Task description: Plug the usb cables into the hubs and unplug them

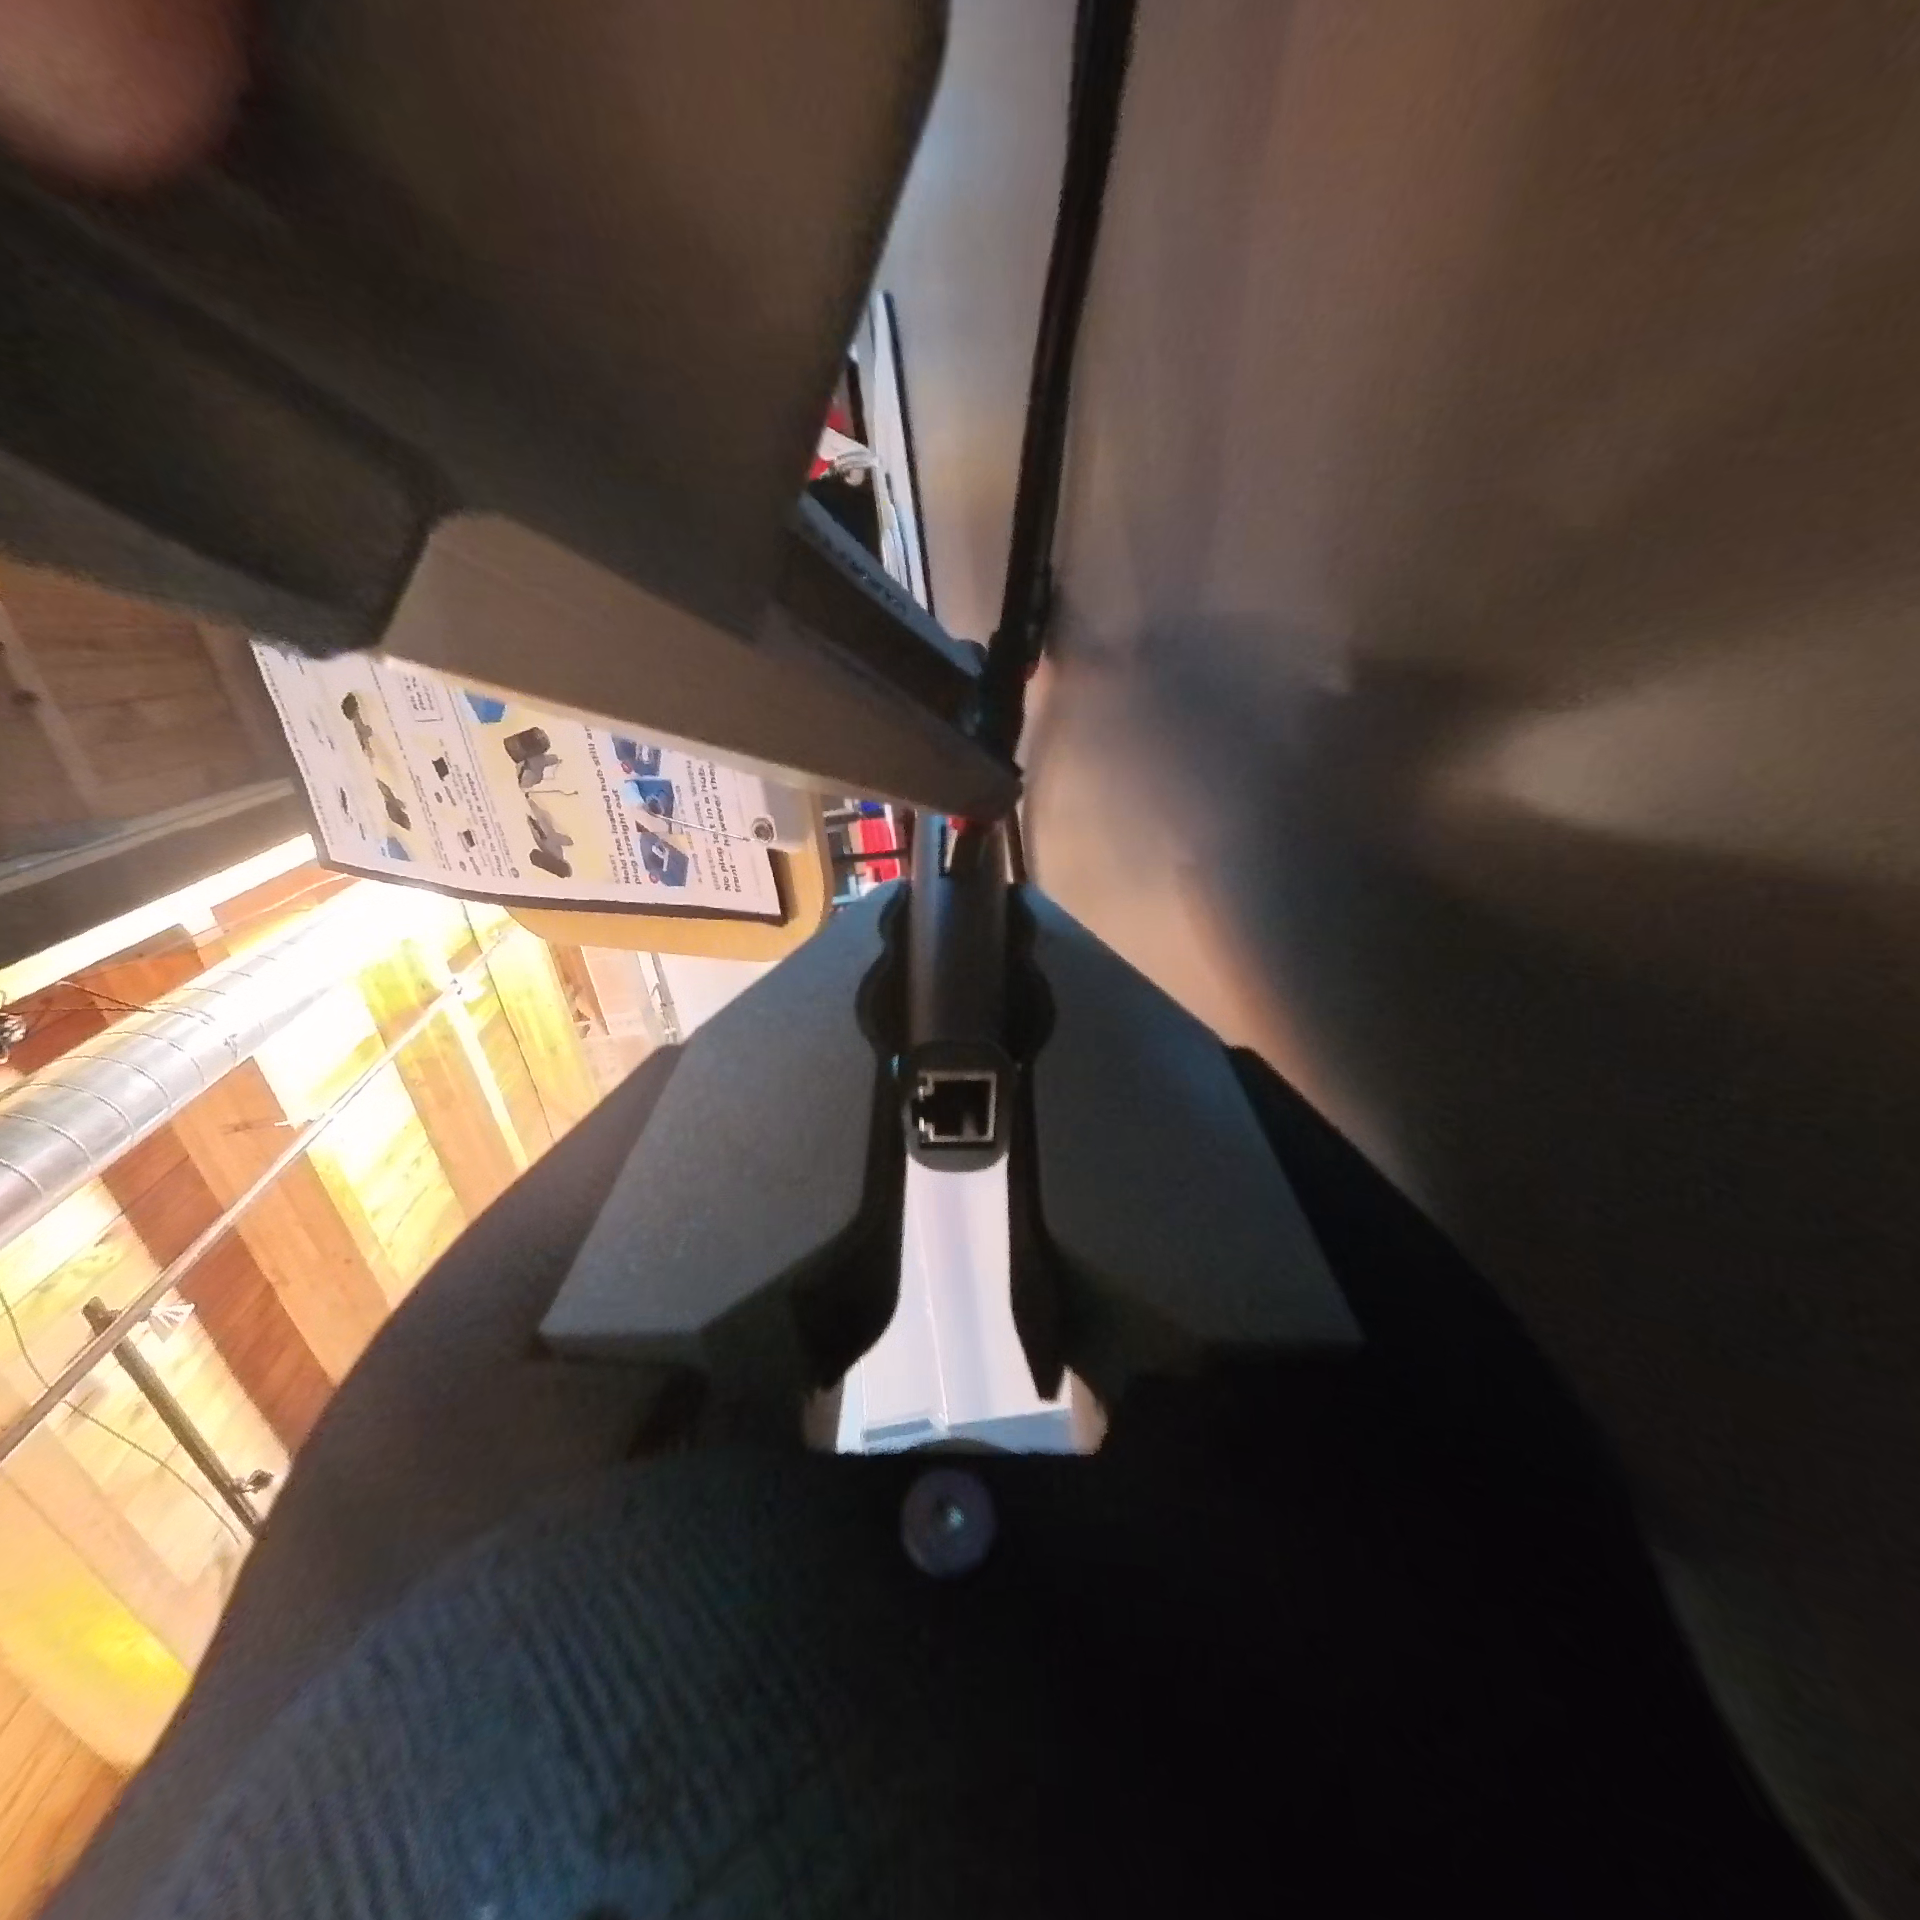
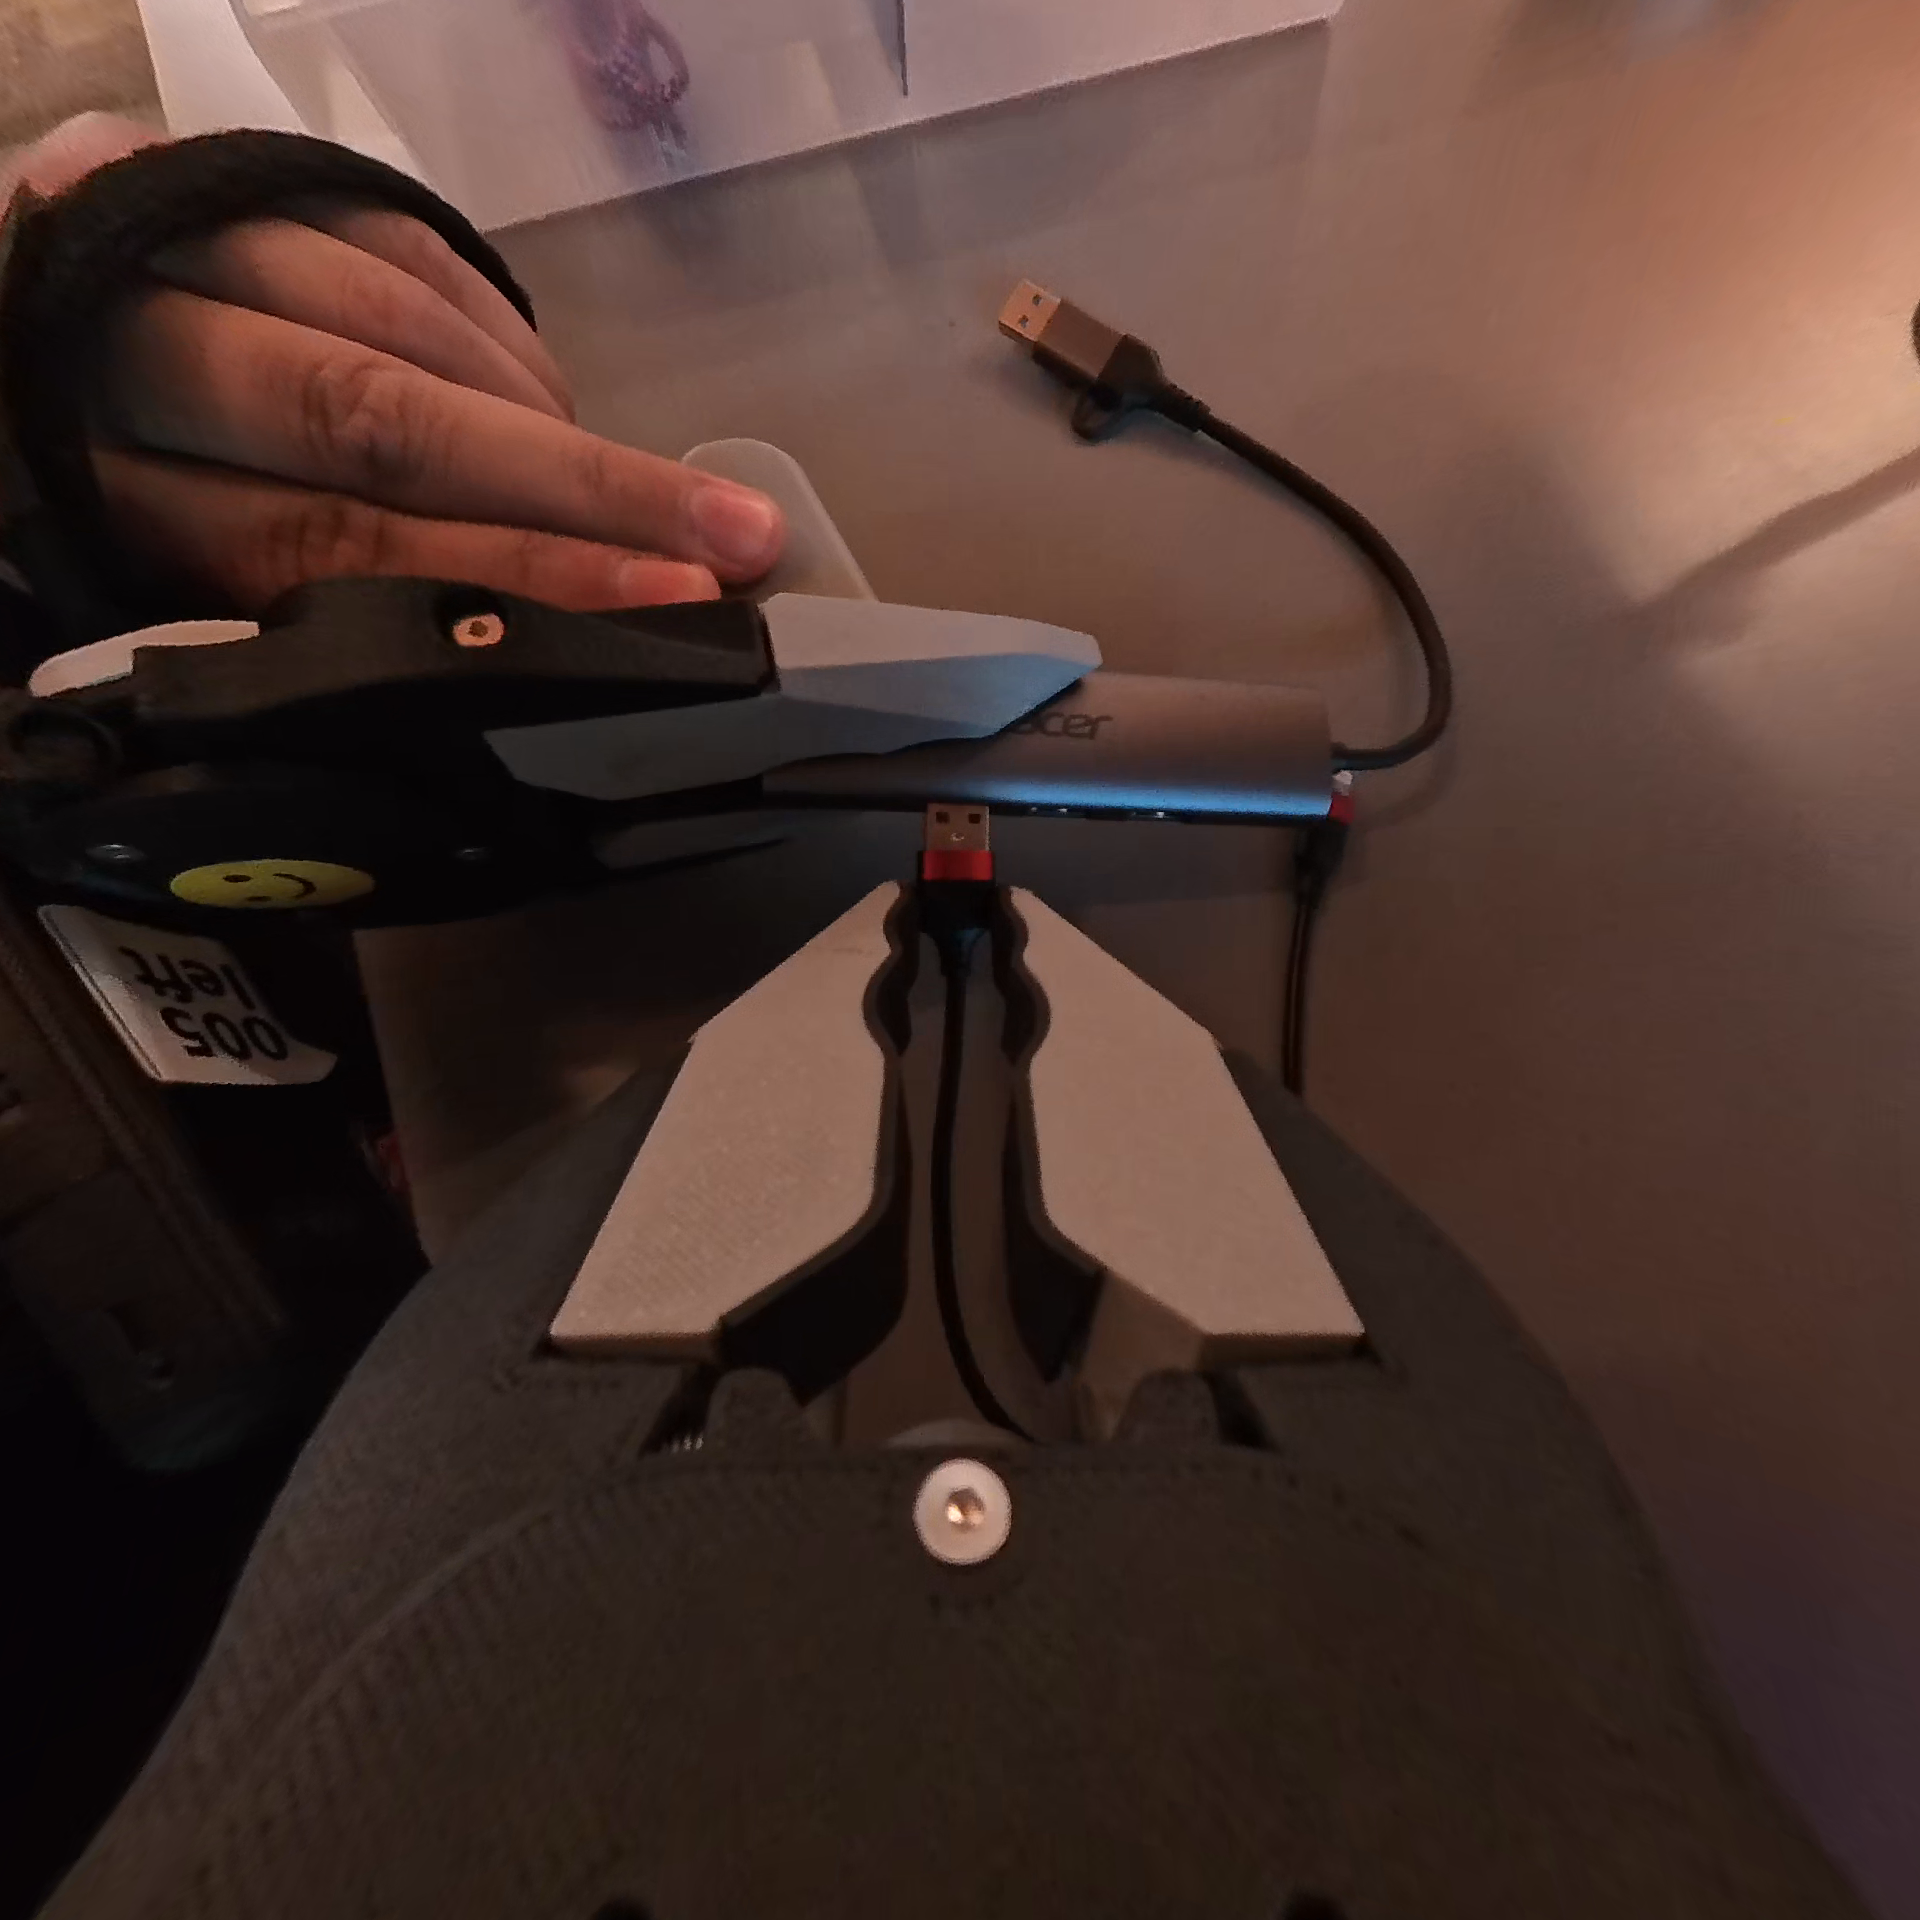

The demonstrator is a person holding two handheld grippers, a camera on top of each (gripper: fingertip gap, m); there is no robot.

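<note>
USB plug aligned at hub port

The right gripper, frame centre, clamps the red-collared USB plug, tip just beside the hub. The left gripper, entering from the left, clamps that hub. Risk: angular misalignment jams the plug, or insertion force slides the hub.

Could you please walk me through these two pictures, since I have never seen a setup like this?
No robot here: a person holds two hand-operated grippers, each with a camera looking along its fingers. The left camera looks along the left gripper, clamped on a grey USB hub, end-on, showing a network socket. The right camera shows the right gripper pinching a red-collared USB plug just before the hub's side ports; I cannot tell whether it is partly inserted. The left gripper and the person's hand appear sideways. The hub's own cable lies on the grey table.
</note>
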